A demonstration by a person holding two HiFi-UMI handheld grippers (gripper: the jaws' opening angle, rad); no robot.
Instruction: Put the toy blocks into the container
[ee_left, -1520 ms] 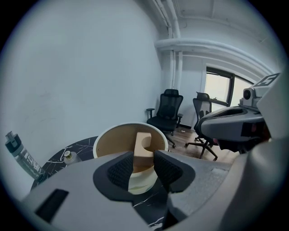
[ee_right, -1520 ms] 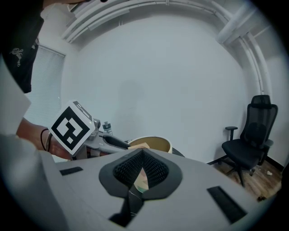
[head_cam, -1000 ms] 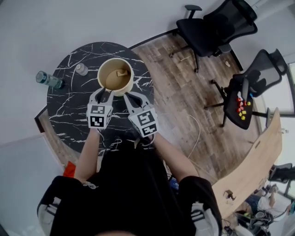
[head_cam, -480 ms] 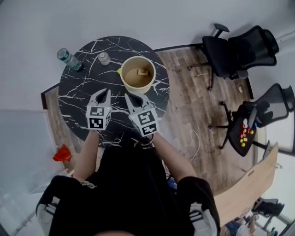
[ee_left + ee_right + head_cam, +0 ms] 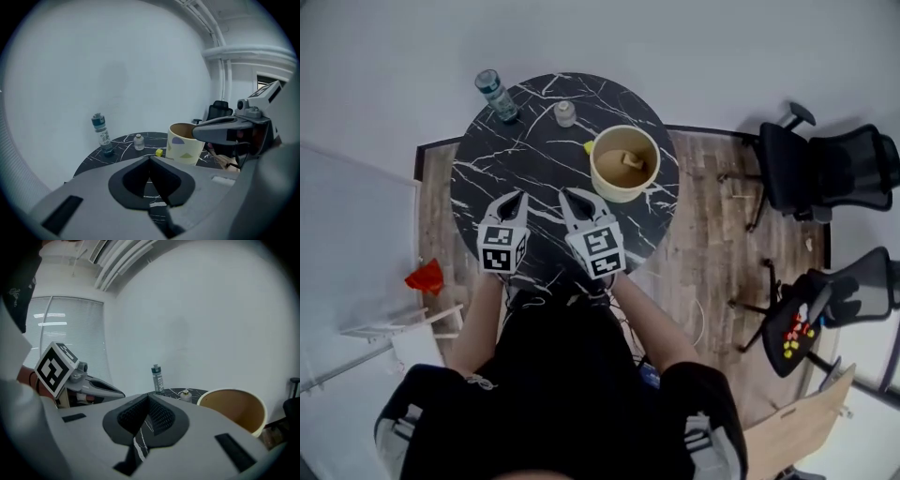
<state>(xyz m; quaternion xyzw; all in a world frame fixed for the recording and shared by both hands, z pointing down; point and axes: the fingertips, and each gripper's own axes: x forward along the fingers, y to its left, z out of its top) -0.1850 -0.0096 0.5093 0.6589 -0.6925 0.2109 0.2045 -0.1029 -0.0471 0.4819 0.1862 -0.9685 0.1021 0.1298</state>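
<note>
Head view: a round black marble counter (image 5: 487,173) carries the cream cylindrical container (image 5: 602,178), with a tan toy block (image 5: 630,160) inside it and a small yellow toy block (image 5: 589,147) just beside its wall. The left gripper (image 5: 515,198) and right gripper (image 5: 571,195) hang over the counter's near side.

Left gripper view: jaws clenched together, nothing between them.

Right gripper view: jaws likewise clenched on nothing, container at right.

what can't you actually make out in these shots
Right gripper view: container floor, hidden by its own rim.
Left gripper view: yellow block, too small to tell its shape.
Head view: coloured pieces on the chair, too small to identify.
</note>
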